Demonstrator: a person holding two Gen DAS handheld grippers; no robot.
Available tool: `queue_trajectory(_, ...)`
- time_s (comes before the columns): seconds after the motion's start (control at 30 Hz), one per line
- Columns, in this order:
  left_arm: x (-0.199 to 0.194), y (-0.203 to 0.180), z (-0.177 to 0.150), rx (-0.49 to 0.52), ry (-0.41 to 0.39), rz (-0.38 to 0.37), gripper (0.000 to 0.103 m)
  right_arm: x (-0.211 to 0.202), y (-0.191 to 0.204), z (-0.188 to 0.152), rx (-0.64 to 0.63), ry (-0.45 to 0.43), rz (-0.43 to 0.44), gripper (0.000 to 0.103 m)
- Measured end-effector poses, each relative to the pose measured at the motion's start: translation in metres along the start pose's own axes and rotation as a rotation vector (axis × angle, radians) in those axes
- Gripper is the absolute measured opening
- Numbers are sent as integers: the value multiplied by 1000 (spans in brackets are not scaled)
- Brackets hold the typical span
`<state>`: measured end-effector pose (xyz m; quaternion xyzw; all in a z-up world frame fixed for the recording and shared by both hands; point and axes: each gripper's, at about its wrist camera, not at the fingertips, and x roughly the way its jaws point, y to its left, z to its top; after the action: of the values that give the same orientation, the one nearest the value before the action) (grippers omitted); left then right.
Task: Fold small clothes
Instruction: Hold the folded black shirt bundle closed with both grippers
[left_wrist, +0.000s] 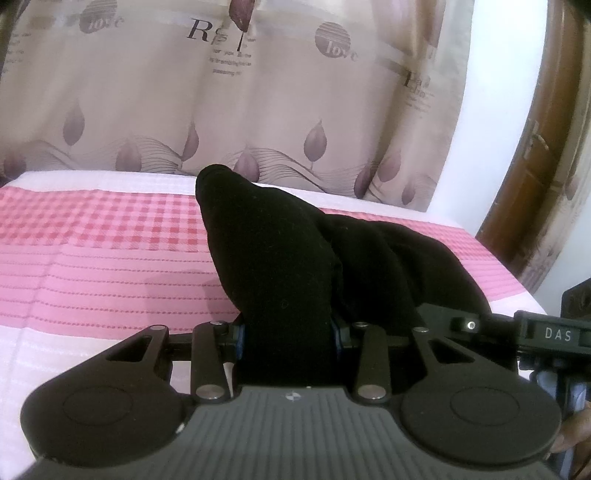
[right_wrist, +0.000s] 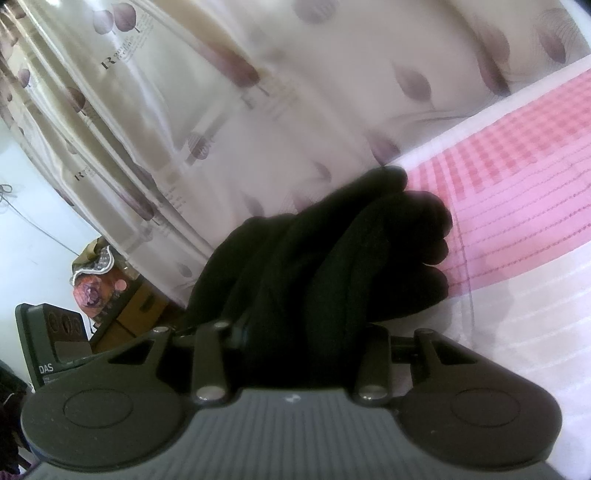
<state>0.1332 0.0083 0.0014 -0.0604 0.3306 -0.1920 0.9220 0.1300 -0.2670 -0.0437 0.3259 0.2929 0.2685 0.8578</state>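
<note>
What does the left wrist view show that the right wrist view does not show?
Only the left wrist view shows a brown wooden door at the right edge. Only the right wrist view shows a brown cabinet with a patterned bundle on it. Both show the black garment bunched between the jaws of that view's gripper, the left gripper and the right gripper, the pink checked bedsheet and the leaf-print curtain.

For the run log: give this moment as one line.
left gripper: shut on black garment | right gripper: shut on black garment | over pink bedspread
</note>
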Motion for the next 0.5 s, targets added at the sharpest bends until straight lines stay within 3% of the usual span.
queue_trajectory(0.5,-3,4,0,-8,0,9,40,6,4,-3,-3,11,10,40)
